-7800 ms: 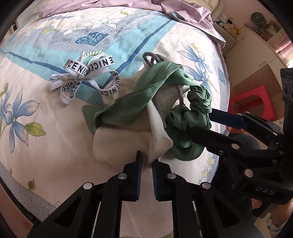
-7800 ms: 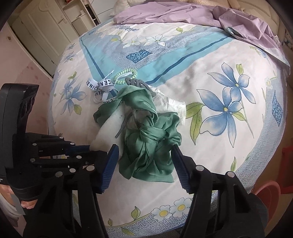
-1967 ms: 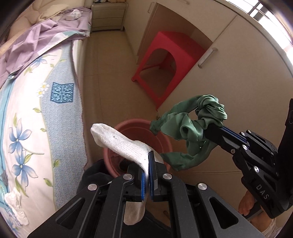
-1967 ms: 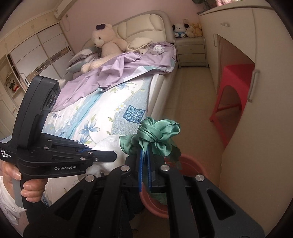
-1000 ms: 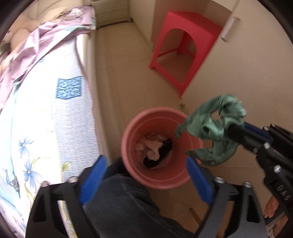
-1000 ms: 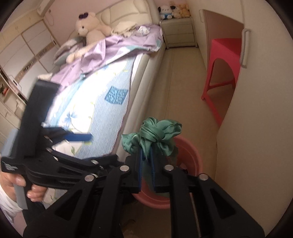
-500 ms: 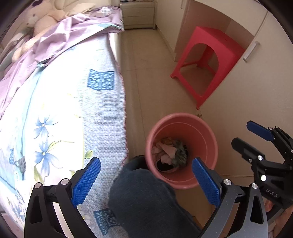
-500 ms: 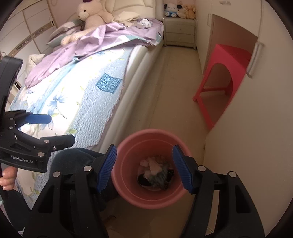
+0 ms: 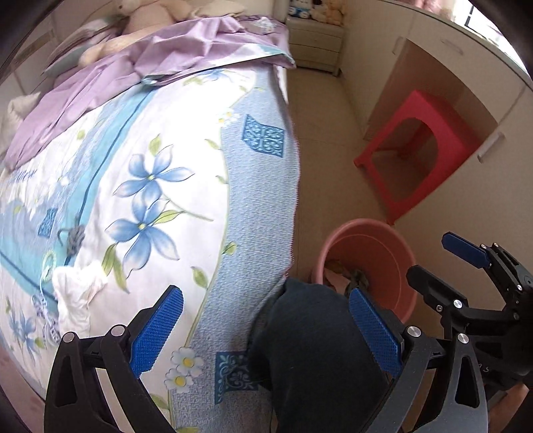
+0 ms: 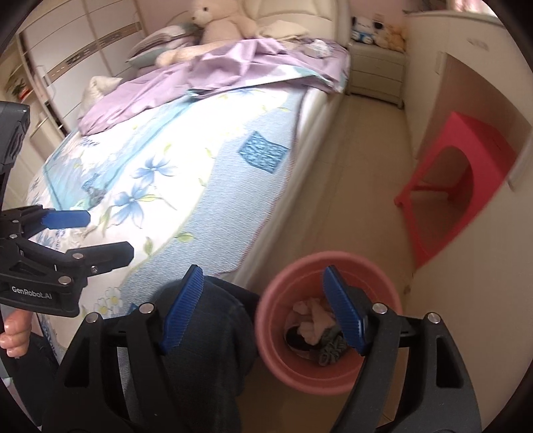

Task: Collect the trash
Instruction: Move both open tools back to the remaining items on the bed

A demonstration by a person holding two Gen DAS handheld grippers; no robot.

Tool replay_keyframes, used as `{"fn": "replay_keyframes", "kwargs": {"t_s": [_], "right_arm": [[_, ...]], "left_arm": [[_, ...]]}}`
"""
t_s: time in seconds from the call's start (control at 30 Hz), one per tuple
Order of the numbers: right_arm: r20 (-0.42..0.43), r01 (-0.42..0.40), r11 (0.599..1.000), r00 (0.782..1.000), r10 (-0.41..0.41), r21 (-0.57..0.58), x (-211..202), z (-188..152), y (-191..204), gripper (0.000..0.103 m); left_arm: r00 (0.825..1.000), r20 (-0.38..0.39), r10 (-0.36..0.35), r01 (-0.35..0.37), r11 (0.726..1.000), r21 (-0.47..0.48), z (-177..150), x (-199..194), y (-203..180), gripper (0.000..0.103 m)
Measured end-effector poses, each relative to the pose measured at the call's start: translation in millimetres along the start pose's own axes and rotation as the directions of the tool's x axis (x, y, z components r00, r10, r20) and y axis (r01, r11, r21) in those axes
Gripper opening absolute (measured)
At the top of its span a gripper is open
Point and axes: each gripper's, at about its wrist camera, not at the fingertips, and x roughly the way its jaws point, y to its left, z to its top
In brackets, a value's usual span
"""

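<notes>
**Both hand-held grippers empty over the bed edge and bin**

Left to right. On the bed (image 9: 173, 140), far left in the left wrist view: a white crumpled scrap (image 9: 78, 293), a printed ribbon (image 9: 45, 319) just below it, a grey knotted cord (image 9: 75, 238) above. Purple sheet (image 9: 160, 56) bunched toward the headboard, pale teddy bear (image 10: 216, 23) beyond it.

Left hand-held gripper (image 9: 265, 329): blue pads spread wide, nothing between them; it points down over the bed's edge and a dark trouser knee (image 9: 309, 336).

Right of the knee, a pink bucket (image 10: 379, 279) stands on the tile floor (image 10: 359, 160), just beside the bed. Inside it: pale cloth (image 10: 313, 319), a green knotted fabric piece (image 10: 328, 351), something dark, not identifiable.

Right hand-held gripper (image 10: 263, 309): jaws spread, having just been opening, nothing between them; its right pad sits in line with the bucket's mouth.

Farther right, red plastic stool (image 10: 463, 180) against the cream cabinet (image 10: 429, 66). Nightstand (image 10: 376, 73) at the far end.
</notes>
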Motion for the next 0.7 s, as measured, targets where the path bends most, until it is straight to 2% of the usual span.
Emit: {"fn": "replay_keyframes", "kwargs": {"t_s": [0.37, 0.7], "right_arm": [[0.0, -0.088, 0.992, 0.996, 0.088, -0.085, 8.7, 14.3, 72.6, 0.076], [-0.036, -0.157, 0.966, 0.988, 0.153, -0.207, 18.3, 20.4, 148.7, 0.077]], "left_arm": [[0.999, 0.041, 0.029, -0.022, 0.988, -0.153, -33.7, -29.7, 69.8, 0.098], [0.996, 0.046, 0.078, -0.058, 0.941, -0.333, -75.5, -49.6, 146.9, 0.098]]}}
